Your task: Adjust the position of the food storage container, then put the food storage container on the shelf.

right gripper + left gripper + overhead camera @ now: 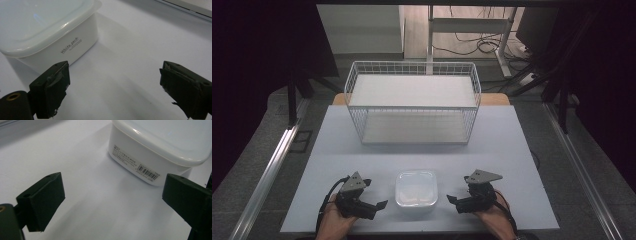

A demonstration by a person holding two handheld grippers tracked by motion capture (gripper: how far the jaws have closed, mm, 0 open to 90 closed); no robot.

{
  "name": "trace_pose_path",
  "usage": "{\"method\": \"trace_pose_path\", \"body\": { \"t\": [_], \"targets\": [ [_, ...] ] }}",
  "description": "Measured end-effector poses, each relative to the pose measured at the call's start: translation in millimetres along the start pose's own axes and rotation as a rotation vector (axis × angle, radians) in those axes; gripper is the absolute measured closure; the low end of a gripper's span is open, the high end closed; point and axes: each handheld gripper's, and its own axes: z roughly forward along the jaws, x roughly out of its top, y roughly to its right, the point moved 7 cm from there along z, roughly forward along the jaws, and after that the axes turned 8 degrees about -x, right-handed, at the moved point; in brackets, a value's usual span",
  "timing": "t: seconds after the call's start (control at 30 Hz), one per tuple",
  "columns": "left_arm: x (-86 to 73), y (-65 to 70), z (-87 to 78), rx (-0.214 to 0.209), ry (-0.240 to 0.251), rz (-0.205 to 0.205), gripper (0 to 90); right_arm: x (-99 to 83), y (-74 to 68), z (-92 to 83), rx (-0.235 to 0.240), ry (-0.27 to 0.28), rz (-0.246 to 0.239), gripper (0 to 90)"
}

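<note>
**Lidded white food container waiting between two spread hand-held grippers**

You are looking at a white plastic food container (415, 188) sitting flat on the pale desk (507, 150), directly in front of the white wire basket (412, 102) and well apart from it. Your left hand-held gripper (379, 205) is hovering just left of the container and your right hand-held gripper (453, 200) just right of it; both are standing spread with nothing between the jaws, neither touching the box.

The container is a squarish tub with rounded corners, its walls tapering slightly toward the base. A translucent lid (37, 22) is sitting on top, its rim overhanging the walls. The walls are smooth, glossy and opaque, so you cannot tell what, if anything, is inside; it is probably going to feel light and fairly stiff. One wall is carrying a barcode label (147, 172), another the printed words "White pack" (71, 45).

Expect the plastic to be slippery against the pads. The safest hold is likely on two opposite walls just under the lid rim, one hand-held gripper on each side, so the overhang is stopping any slide. Avoid pulling on the lid alone, which may pop off.
</note>
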Motion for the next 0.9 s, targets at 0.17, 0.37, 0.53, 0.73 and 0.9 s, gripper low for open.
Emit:
{"method": "trace_pose_path", "body": {
  "t": [0.17, 0.37, 0.53, 0.73, 0.9],
  "targets": [
    [-2.0, -0.3, 2.1, -0.012, -0.008, 0.002, 4.5, 1.2, -2.1, 0.3, 0.021, 0.013, 0.009, 8.7],
    [2.4, 0.7, 0.1, -0.029, 0.008, -0.019, 5.1, 6.2, -8.4, -1.9, 0.055, 0.022, 0.009, 8.4],
    [10.3, 4.9, 0.5, -0.060, 0.021, -0.037, 5.2, 14.5, -11.0, -6.6, 0.082, 0.038, 0.029, 7.8],
    [20.4, 11.6, 3.3, -0.093, 0.029, -0.045, 4.8, 24.3, -16.3, -9.4, 0.151, 0.027, 0.068, 8.3],
    [31.3, 15.8, 6.3, -0.121, 0.042, -0.052, 6.5, 34.9, -23.8, -8.3, 0.162, 0.028, 0.056, 6.3]
  ]
}}
